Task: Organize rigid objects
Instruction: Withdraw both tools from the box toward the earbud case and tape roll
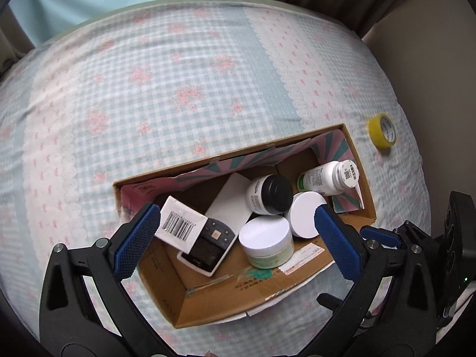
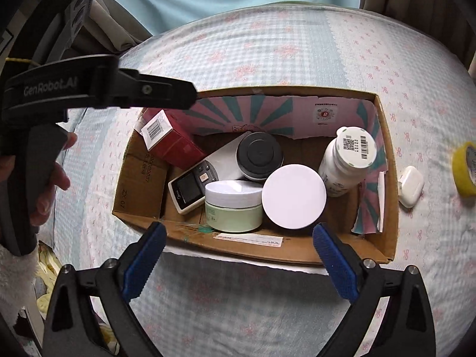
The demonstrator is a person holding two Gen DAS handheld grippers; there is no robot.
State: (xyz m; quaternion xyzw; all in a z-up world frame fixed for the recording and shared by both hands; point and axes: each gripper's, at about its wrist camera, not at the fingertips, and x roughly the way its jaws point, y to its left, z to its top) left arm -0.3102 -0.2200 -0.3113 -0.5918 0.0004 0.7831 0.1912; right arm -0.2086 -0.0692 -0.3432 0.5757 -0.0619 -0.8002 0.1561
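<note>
resting on a bed (image 2: 267, 47) with a checked, flowered cover, the open cardboard box (image 2: 386, 178) held most of the things. inside it a red box (image 2: 175, 145) with a barcode label leaned in the left corner, its lower edge over a remote control (image 2: 190, 190) lying flat on the bottom. beside the remote stood a pale green jar (image 2: 233, 205) with a white lid, touching a jar with a wide white lid (image 2: 294, 196); a black-lidded jar (image 2: 258, 154) stood behind them, and a white bottle (image 2: 348, 160) leaned against the right end wall. outside, just right of the box, a white earbud case (image 2: 412, 186) lay on the cover, with a yellow tape roll (image 2: 465, 169) near it. the left hand-held gripper (image 1: 235, 235) hung over the box's left end with its jaws spread wide and nothing between them. the right hand-held gripper (image 2: 238, 258) hovered at the near wall, likewise released and empty. a person's hand (image 2: 50, 175) gripped the left tool's handle.
</note>
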